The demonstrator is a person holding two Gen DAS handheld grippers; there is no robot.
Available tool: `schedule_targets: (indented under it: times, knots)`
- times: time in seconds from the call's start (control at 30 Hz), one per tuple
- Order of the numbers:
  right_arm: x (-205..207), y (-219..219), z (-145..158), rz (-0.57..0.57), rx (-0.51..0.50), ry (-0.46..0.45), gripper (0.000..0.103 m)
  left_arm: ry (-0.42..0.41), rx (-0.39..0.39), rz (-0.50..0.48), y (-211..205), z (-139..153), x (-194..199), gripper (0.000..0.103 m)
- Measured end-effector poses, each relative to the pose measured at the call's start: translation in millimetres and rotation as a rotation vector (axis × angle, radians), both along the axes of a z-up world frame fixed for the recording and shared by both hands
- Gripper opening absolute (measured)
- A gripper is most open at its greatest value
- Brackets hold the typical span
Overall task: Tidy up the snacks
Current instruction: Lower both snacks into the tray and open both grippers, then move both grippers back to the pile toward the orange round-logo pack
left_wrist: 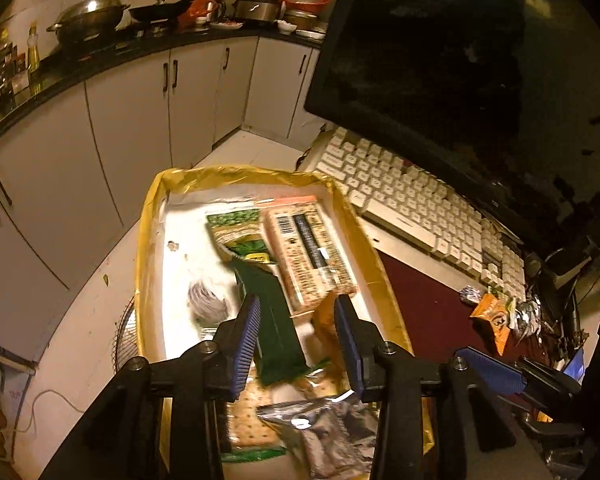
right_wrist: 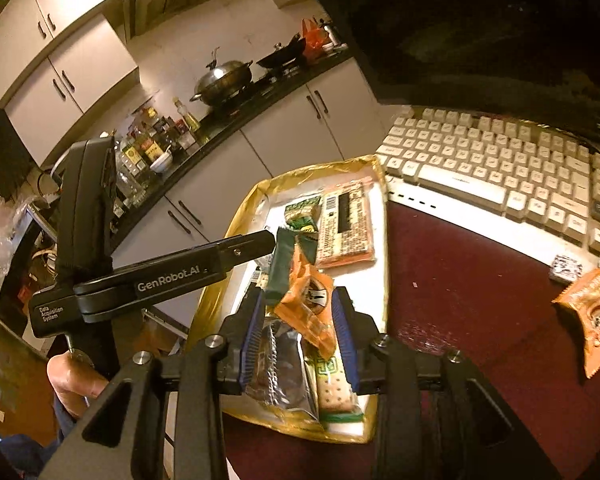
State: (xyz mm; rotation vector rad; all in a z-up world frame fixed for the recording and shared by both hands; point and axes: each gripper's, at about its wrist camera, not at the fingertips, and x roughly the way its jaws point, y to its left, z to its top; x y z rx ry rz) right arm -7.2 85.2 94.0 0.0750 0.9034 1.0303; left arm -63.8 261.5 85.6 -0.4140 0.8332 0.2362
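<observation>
A gold-rimmed white box on the dark red table holds several snack packets, among them a large barcoded one and a silver one. My left gripper hangs open over the box. A blurred dark green packet is loose between its pads. My right gripper is open too, with an orange packet between its fingers but not pressed. More loose snacks, one of them orange, lie on the table to the right.
A white keyboard lies just behind the box under a dark monitor. Kitchen cabinets and a counter with pans fill the background. A person's hand holds the left gripper's handle.
</observation>
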Motion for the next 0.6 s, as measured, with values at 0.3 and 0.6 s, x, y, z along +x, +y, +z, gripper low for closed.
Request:
schedule_targets:
  times: [0.3,0.6]
  knots:
    - [25,-70,2,-0.145,0.034,0.007,0.037,-0.020,0.022,-0.104,-53,17,8,0.040]
    - [96,-164,-40,-0.510,-0.085,0.104,0.041,0.008,0.001,-0.277,-137,4,29,0.044]
